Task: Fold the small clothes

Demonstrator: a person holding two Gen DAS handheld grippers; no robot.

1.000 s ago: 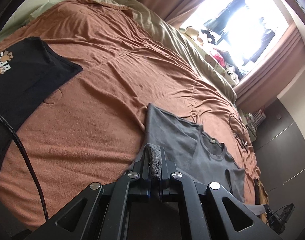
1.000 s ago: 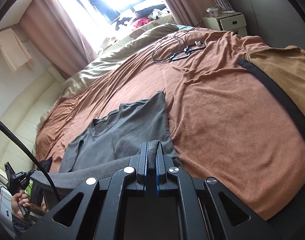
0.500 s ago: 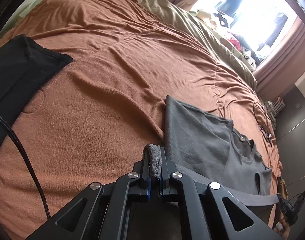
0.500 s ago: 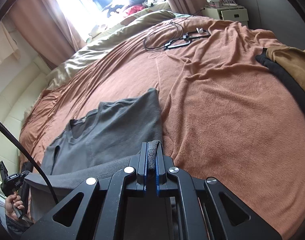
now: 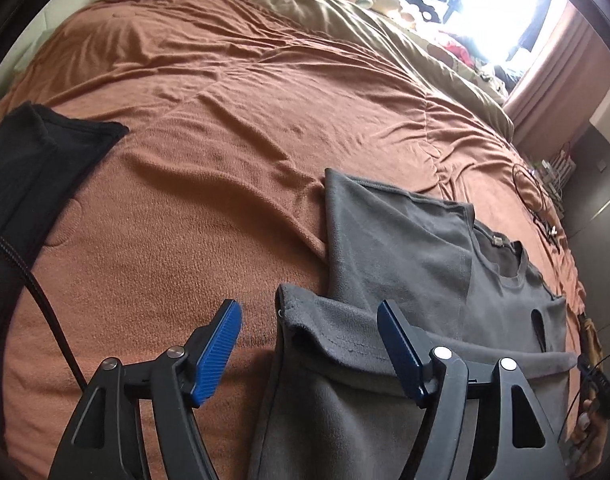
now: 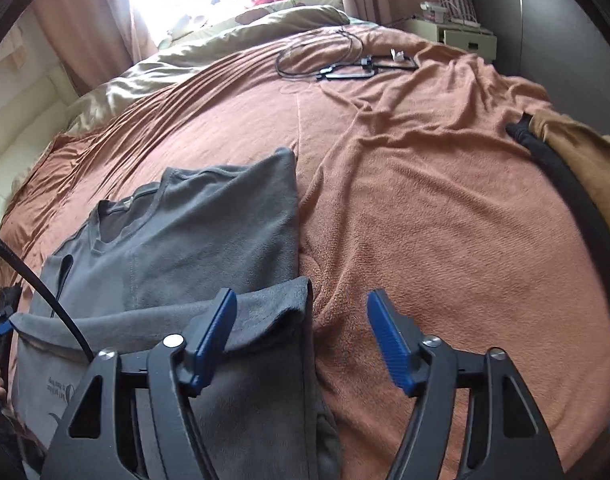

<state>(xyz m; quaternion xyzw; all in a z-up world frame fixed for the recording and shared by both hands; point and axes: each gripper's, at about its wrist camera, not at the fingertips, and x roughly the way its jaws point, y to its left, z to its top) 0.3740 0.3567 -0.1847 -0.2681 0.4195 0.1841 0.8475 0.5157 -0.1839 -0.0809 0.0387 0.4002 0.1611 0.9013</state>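
On the bed, the grey shirt lies with its hem folded up. My left claw and right claw are both opening, pads clear of the cloth. I'd lift away straight so the soft fleece fold stays flat on the nubby brown blanket.

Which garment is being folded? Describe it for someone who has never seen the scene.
On the rust-brown bedspread, it is the grey T-shirt lying nearest both grippers, hem flipped up over its body. The black garment sits off at the bedspread's left edge; only the grey one shows an open neckline.
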